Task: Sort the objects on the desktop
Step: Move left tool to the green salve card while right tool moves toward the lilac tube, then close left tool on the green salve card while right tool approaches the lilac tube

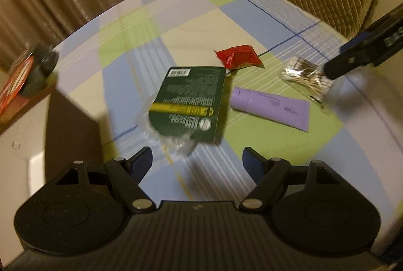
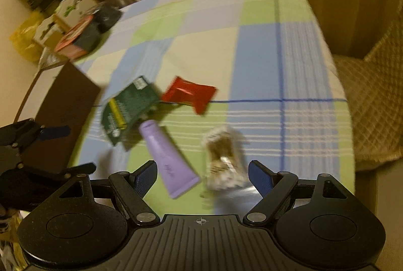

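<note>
**Mia:** What did you see from the left side?

**Me:** My left tongs (image 1: 197, 162) hung over the bench (image 1: 206, 16) with its checked cloth. Their two blue tips stood wide apart and held nothing. Just ahead of them lay a green packet (image 1: 188, 105), flat, with clear crinkly wrap at its near end. It was near the tips but not between them.

**Mia:** And the other things?

**Me:** A purple tube (image 1: 270, 107) lay just right of the green packet. A red packet (image 1: 239, 56) lay behind them both, farther from me. A clear bag of cotton swabs (image 1: 303, 76) lay off to the right. One dark tip of my other tongs was right at that bag. I could not tell if it touched.

**Mia:** What about the right side?

**Me:** My right tongs (image 2: 202, 176) were spread wide too, with nothing held. The bag of cotton swabs (image 2: 224, 160) sat right in front of the gap, closer to the right tip. The picture was blurry there. The purple tube (image 2: 167, 157) lay beside the bag, with its flat end close to the left tip. The green packet (image 2: 129, 110) and red packet (image 2: 192, 94) lay farther out and well apart from those tips.

**Mia:** Anything else?

**Me:** A brown box (image 2: 63, 117) stood at the left edge. Some boxes (image 2: 75, 27) sat piled at the far corner.
</note>
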A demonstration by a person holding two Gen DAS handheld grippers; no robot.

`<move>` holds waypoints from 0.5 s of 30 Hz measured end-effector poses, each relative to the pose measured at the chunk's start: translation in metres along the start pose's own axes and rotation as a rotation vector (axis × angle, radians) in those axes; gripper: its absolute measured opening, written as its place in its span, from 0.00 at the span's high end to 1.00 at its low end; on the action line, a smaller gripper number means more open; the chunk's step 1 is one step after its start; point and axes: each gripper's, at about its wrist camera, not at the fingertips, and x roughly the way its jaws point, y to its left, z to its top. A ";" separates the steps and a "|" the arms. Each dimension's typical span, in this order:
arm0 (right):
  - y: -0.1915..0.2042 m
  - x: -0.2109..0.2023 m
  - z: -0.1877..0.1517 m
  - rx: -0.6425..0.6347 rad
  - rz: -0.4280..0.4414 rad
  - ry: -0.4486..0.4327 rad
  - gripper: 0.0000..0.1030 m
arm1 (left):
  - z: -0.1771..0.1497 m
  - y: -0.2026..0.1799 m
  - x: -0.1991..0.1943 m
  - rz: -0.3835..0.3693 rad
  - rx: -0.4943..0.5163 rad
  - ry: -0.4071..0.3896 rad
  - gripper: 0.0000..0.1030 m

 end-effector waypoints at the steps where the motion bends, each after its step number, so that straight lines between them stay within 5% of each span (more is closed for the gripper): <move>1: -0.006 0.000 0.000 0.016 -0.004 0.002 0.20 | 0.004 -0.002 0.008 0.006 0.022 0.002 0.26; 8: -0.036 0.001 0.000 0.096 -0.027 0.013 0.20 | 0.027 -0.012 0.058 0.046 0.144 0.014 0.27; 12: -0.040 0.003 0.004 0.096 -0.025 0.005 0.20 | 0.028 -0.013 0.070 0.090 0.179 0.009 0.45; 15: -0.038 0.006 0.013 0.071 -0.008 -0.010 0.20 | 0.025 -0.010 0.063 0.055 0.175 -0.014 0.59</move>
